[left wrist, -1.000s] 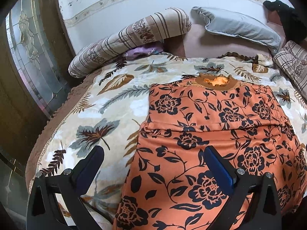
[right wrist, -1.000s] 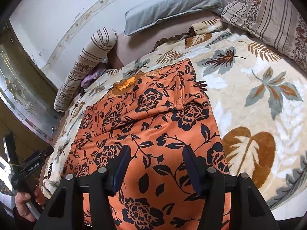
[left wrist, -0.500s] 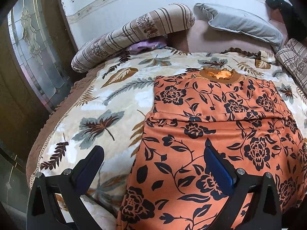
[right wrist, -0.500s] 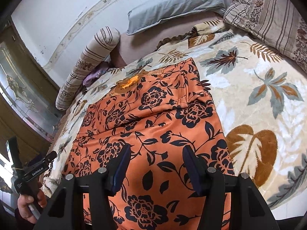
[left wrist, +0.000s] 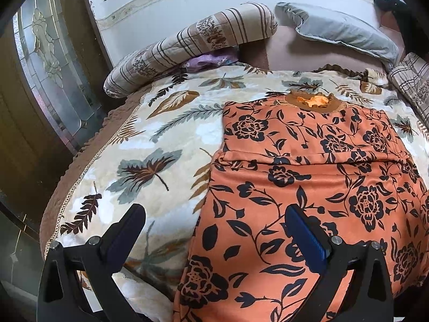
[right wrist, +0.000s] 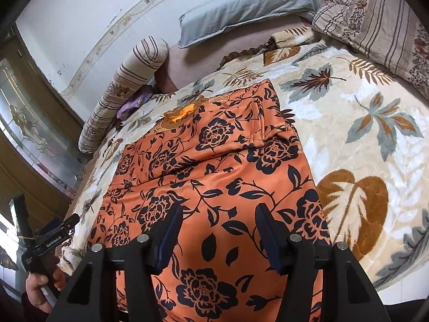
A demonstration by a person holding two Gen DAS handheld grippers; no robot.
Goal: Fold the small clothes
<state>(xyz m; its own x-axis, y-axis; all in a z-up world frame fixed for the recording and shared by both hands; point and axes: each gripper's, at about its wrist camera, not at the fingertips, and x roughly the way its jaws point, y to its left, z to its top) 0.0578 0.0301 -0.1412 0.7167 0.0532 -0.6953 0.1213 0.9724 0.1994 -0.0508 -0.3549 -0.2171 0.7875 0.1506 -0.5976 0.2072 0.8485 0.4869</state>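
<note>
Left wrist view, from its left edge: a wooden door with a leaded glass panel [left wrist: 51, 61], then the bed under a cream plush blanket printed with grey and brown leaves [left wrist: 150, 161]. A long striped beige bolster pillow [left wrist: 193, 43] lies along the head end against the white wall, with a small purple cloth [left wrist: 206, 60] tucked just beneath it. Further right a grey pillow [left wrist: 340, 32] leans at the wall. The orange garment with a black rose print [left wrist: 308, 182] lies flat on the blanket, neckline at the far end, with a folded edge running across it below the neckline. The left tool [left wrist: 214, 225] hovers above the garment's left edge, its fingers spread wide with nothing between them; the left finger [left wrist: 126, 230] is over the blanket, the right one over the orange cloth.

Right wrist view, from its left edge: a person's hand [right wrist: 43, 287] grips the handle of the left tool down in the corner. The same garment [right wrist: 214, 177] stretches away up the middle of the bed, well clear of the pillows. The right tool [right wrist: 218, 230] hangs over the garment's near part, its two dark fingers apart, holding nothing; whether the tips touch the fabric cannot be told. Bare leaf-print blanket fills the right side, and a second striped beige quilted pillow [right wrist: 375, 24] lies at the far right corner.
</note>
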